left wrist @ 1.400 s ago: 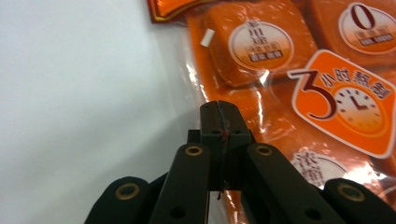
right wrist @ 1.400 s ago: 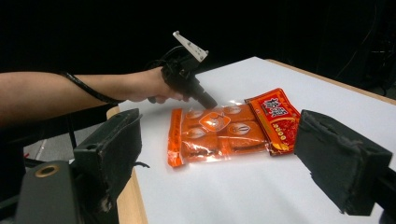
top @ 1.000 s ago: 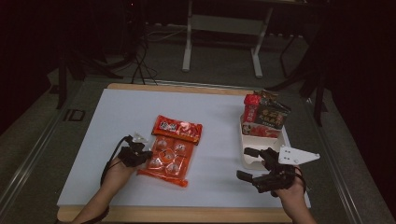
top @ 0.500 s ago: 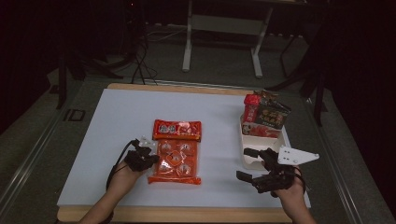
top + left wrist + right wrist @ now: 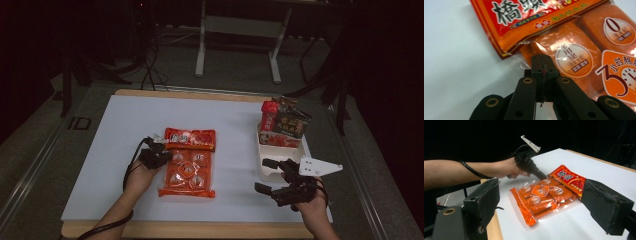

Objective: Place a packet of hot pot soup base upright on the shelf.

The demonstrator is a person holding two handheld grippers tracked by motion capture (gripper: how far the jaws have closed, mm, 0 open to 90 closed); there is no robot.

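My white table carried an orange packet by my left fingers and a white tray beyond my right ones.

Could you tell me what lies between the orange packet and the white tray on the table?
Nothing: in the high view, bare white tabletop separates the orange packet from the white tray.

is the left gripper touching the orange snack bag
Touching. In the left gripper view the left gripper has its jaws shut on the clear edge of the snack bag.
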